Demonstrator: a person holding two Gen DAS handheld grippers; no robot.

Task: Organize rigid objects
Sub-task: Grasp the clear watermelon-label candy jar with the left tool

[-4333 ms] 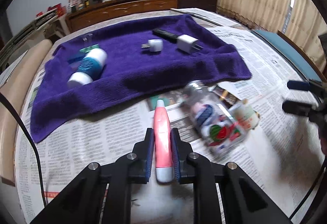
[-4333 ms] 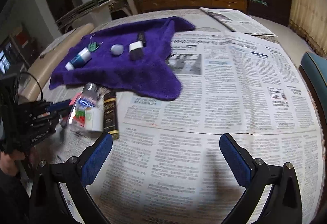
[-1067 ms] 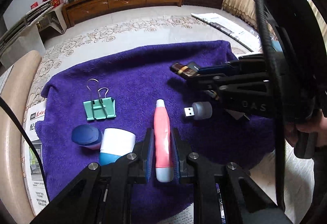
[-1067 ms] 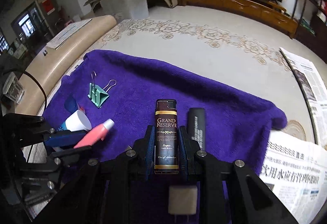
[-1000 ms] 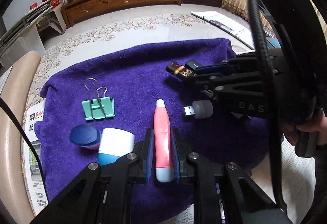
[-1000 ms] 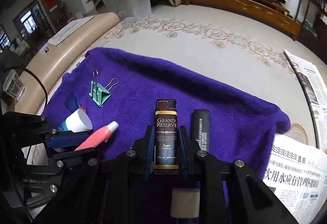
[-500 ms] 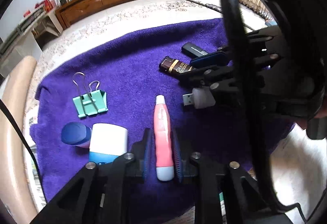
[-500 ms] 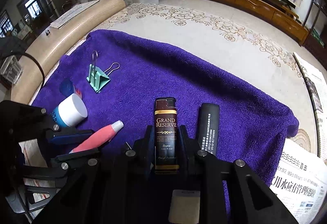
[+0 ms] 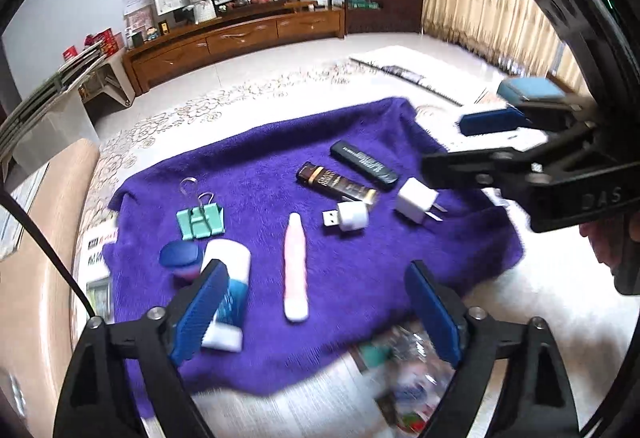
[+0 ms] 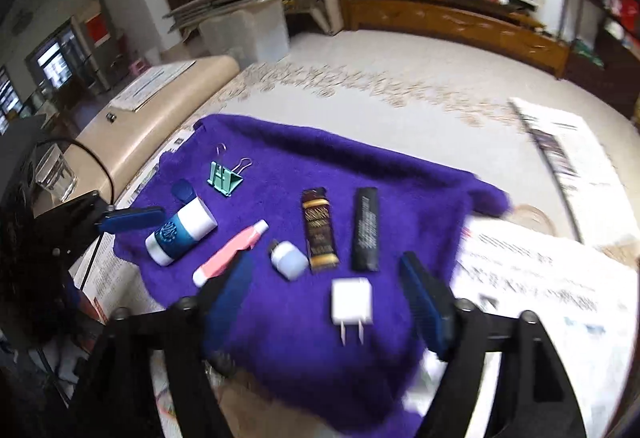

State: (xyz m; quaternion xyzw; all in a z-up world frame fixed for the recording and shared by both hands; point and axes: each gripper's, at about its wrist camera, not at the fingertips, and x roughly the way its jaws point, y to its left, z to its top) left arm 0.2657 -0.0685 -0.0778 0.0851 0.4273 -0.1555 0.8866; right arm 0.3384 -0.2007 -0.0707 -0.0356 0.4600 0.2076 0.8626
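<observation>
Both claws spread wide above the purple towel, nothing pinched.

The left claw (image 9: 316, 308) has just been opened, and the pink tube (image 9: 295, 267) is left lying flat on the purple towel (image 9: 260, 166) between the parted pads, untouched. The right claw (image 10: 326, 292) has likewise just been opened; the brown lighter (image 10: 319, 230) is seen lying free beside the black stick (image 10: 365, 229), ahead of the pads. A white charger (image 10: 351, 302) lies between the right pads, untouched.
</observation>
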